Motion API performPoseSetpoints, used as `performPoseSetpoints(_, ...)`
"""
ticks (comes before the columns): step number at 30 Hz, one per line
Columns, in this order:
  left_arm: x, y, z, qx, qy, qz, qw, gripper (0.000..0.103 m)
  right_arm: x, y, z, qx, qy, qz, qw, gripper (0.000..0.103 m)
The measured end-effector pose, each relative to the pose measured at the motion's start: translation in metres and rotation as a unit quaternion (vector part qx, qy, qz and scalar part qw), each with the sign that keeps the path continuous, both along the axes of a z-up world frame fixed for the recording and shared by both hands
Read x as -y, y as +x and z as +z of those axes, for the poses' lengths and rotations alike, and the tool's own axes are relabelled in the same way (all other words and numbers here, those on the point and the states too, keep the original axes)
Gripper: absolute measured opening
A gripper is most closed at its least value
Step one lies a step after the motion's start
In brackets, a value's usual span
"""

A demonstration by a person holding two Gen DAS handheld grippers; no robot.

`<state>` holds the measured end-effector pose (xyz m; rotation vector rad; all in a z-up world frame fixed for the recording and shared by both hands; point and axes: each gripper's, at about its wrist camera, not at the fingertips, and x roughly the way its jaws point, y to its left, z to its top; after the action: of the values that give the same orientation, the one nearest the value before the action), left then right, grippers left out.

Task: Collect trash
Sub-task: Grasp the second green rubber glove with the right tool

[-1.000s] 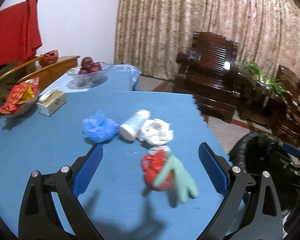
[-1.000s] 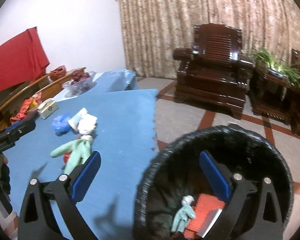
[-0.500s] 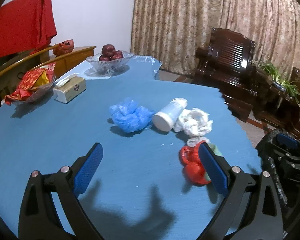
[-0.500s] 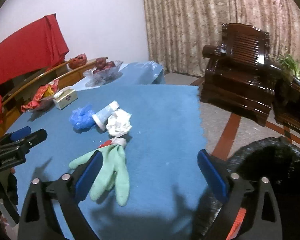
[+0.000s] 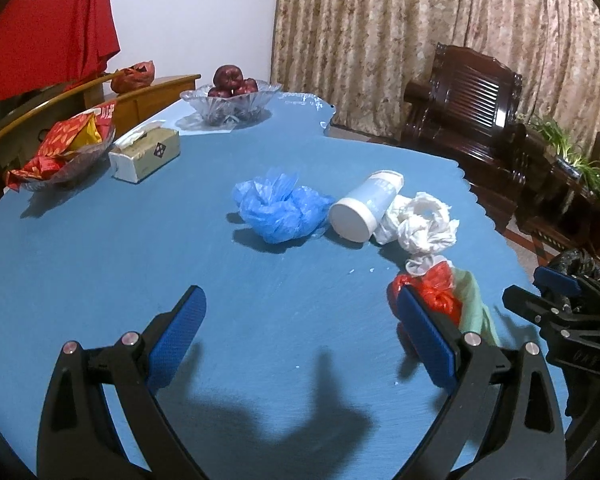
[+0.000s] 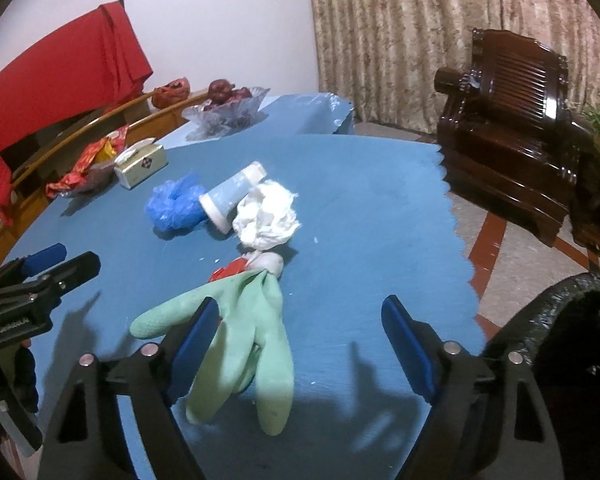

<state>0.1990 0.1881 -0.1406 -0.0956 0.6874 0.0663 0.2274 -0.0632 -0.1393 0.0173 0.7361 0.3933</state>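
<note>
While both tools hang low over the blue table (image 6: pixel 380 200), the right gripper (image 6: pixel 300 344) is narrowing its jaws, and the green glove (image 6: pixel 252 340) lies partly between them — its fingers spill past the left pad, nothing pressing on it yet. That glove is limp rubbery stuff, light as anything; I'd say it will sag and dangle from wherever it is pinched, so the bunched palm, where the fingers meet, looks the surest place to bite. The left gripper (image 5: pixel 300 344) stands wide and empty over bare cloth, with the red plastic bag (image 5: pixel 436 292) just beside its right pad. Further up the table sit the rest of the litter, all huddled close: a crumpled white paper wad (image 5: pixel 424 224), a tipped white cup (image 5: pixel 366 210) touching it, and a blue plastic bag (image 5: pixel 280 208) against the cup. Soft, squashy, weightless things — only the cup is stiff, and it looks apt to roll. Off the table's right edge waits the black bin (image 6: pixel 560 328). Fruit bowl (image 5: pixel 230 96), tissue box (image 5: pixel 146 154) and snack dish (image 5: pixel 60 148) stay well apart from the mess.
</note>
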Motion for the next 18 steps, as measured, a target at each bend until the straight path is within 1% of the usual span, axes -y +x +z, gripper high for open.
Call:
performPoseSetpoints(6, -0.002, 0.003, -0.006, -0.005, 0.004, 0.002, 1.0, 0.094, -0.006, 0.007, -0.01, -0.013, -0.001, 0.007, 1.0, 0.072)
performPoseSetpoints(10, -0.003, 0.005, -0.009, -0.009, 0.002, 0.004, 1.0, 0.094, -0.013, 0.01, -0.019, -0.024, -0.004, 0.021, 0.999, 0.067)
performPoseSetpoints(12, -0.003, 0.005, -0.011, -0.011, 0.001, 0.004, 0.9999, 0.094, -0.015, 0.011, -0.022, -0.028, -0.003, 0.025, 0.999, 0.062)
performPoseSetpoints(16, -0.003, 0.006, -0.014, -0.015, 0.001, 0.003, 0.9999, 0.094, -0.02, 0.014, -0.027, -0.037, 0.005, 0.036, 0.999, 0.054)
performPoseSetpoints(18, -0.003, 0.006, -0.015, -0.017, -0.001, 0.003, 0.9999, 0.094, -0.022, 0.015, -0.029, -0.043, 0.011, 0.045, 0.998, 0.047)
